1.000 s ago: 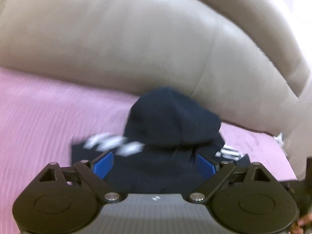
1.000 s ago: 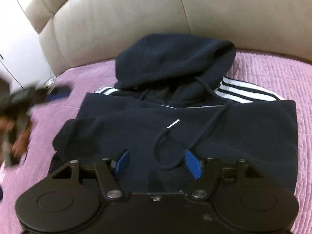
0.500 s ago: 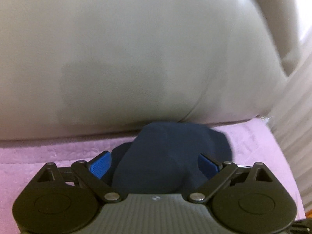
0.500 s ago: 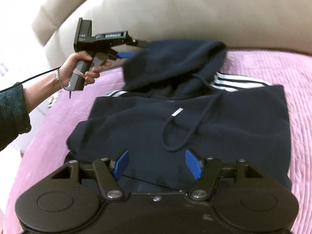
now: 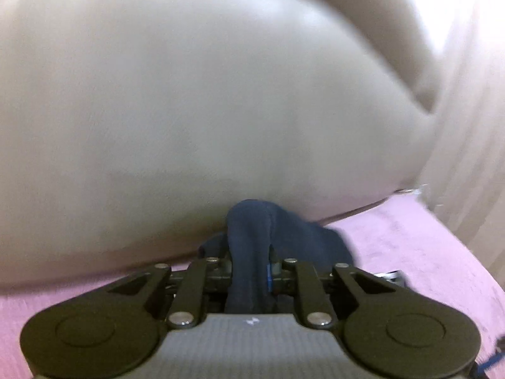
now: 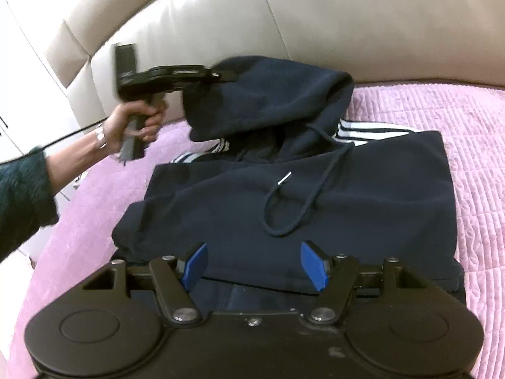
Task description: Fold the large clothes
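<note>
A navy hoodie (image 6: 331, 195) with white sleeve stripes lies partly folded on the pink bedspread (image 6: 473, 145). Its hood (image 6: 277, 101) is raised at the back, near the headboard. My left gripper (image 5: 249, 268) is shut on the hood's edge (image 5: 249, 237); the right wrist view shows it (image 6: 217, 74) held at the hood's left side. My right gripper (image 6: 255, 265) is open and empty, just above the hoodie's near edge. A drawstring (image 6: 303, 195) loops across the folded body.
A cream padded headboard (image 6: 315, 15) rises right behind the hood and fills the left wrist view (image 5: 189, 94). A white wall or cabinet (image 6: 19, 79) stands at the left. The person's hand and dark sleeve (image 6: 28, 186) reach in from the left.
My left gripper has gone from open around the hood to shut on its edge and has lifted it a little. My right gripper has stayed open over the hoodie's near edge.
</note>
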{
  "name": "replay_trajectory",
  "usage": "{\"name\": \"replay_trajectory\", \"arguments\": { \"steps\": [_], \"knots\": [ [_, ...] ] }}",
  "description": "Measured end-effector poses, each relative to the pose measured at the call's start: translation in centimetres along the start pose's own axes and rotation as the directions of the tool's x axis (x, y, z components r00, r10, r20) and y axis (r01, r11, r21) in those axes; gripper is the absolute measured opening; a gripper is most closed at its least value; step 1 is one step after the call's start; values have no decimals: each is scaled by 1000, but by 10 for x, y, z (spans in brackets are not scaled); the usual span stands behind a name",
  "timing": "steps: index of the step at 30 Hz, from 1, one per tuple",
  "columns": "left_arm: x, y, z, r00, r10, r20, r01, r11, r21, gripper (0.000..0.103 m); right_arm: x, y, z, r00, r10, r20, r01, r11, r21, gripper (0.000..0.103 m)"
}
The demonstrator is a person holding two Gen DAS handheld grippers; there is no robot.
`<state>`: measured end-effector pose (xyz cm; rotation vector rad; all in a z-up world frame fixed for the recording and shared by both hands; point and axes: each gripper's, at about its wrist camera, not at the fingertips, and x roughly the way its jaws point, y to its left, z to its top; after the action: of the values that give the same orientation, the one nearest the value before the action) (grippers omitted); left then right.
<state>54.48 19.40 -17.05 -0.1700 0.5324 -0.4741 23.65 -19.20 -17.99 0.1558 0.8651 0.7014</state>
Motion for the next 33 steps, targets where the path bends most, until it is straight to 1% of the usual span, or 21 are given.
{"name": "replay_trajectory", "arguments": {
  "steps": [4, 7, 8, 10, 12, 14, 17, 19, 21, 22, 23, 24, 25, 26, 27, 28, 29, 30, 31, 32, 33],
  "knots": [
    [-52, -54, -1, 993, -106, 50, 98, 986, 132, 17, -9, 2, 4, 999, 20, 35, -20, 1000, -4, 79],
    [-93, -89, -18, 975, -217, 53, 208, 969, 133, 18, -20, 2, 4, 998, 16, 64, -15, 1000, -12, 79],
    [-103, -99, -27, 969, -245, 41, 238, 963, 124, 21, -24, 0, 3, 997, 17, 70, -17, 1000, -7, 79],
    [-123, -112, -52, 954, -300, 2, 299, 951, 74, 21, -32, -6, 0, 996, 19, 83, -21, 1000, 18, 79],
    [-130, -117, -82, 940, -332, -73, 333, 943, -3, 21, -37, -15, -2, 996, 31, 88, -36, 998, 51, 79],
    [-128, -116, -115, 926, -343, -160, 332, 939, -88, 20, -37, -23, -1, 997, 29, 78, -35, 997, 76, 79],
    [-116, -117, -155, 894, -353, -275, 302, 930, -211, 20, -35, -25, 7, 997, -3, 76, -4, 996, 84, 79],
    [-125, -121, -167, 887, -355, -295, 301, 930, -213, 21, -31, -24, 16, 996, -1, 85, -6, 997, 80, 79],
    [-139, -130, -161, 899, -354, -258, 316, 932, -178, 24, -22, -15, 27, 996, 0, 92, -4, 999, 37, 80],
    [-150, -135, -153, 912, -347, -218, 319, 935, -154, 28, -16, -11, 33, 995, -11, 98, 10, 1000, 9, 80],
    [-160, -138, -144, 927, -333, -174, 313, 940, -133, 41, -10, -5, 39, 994, -29, 106, 32, 999, -25, 80],
    [-166, -143, -133, 942, -308, -130, 295, 949, -109, 60, -3, 0, 43, 993, -38, 114, 45, 997, -59, 81],
    [-169, -146, -124, 956, -277, -95, 270, 959, -86, 70, 4, 8, 46, 992, -39, 120, 52, 993, -109, 82],
    [-168, -150, -120, 962, -262, -72, 257, 964, -66, 85, 14, 14, 49, 994, -37, 105, 54, 985, -167, 83],
    [-165, -150, -115, 965, -253, -69, 250, 967, -44, 90, 26, 17, 50, 997, -39, 70, 53, 976, -211, 83],
    [-155, -150, -113, 968, -230, -103, 229, 973, -24, 90, 40, 19, 48, 999, -51, 14, 52, 965, -256, 83],
    [-143, -151, -116, 971, -186, -148, 186, 982, -15, 88, 54, 21, 43, 996, -77, -47, 59, 953, -296, 83],
    [-130, -153, -121, 970, -141, -199, 142, 990, -13, 84, 69, 21, 31, 986, -116, -116, 70, 937, -341, 83],
    [-120, -149, -130, 961, -111, -251, 110, 994, -21, 80, 78, 21, 19, 976, -147, -163, 75, 920, -385, 83],
    [-115, -145, -137, 955, -90, -284, 80, 996, -46, 75, 85, 21, 2, 963, -190, -189, 87, 888, -451, 83],
    [-107, -142, -143, 948, -87, -306, 63, 994, -90, 77, 89, 21, -20, 955, -236, -177, 107, 836, -538, 84]
  ]
}}
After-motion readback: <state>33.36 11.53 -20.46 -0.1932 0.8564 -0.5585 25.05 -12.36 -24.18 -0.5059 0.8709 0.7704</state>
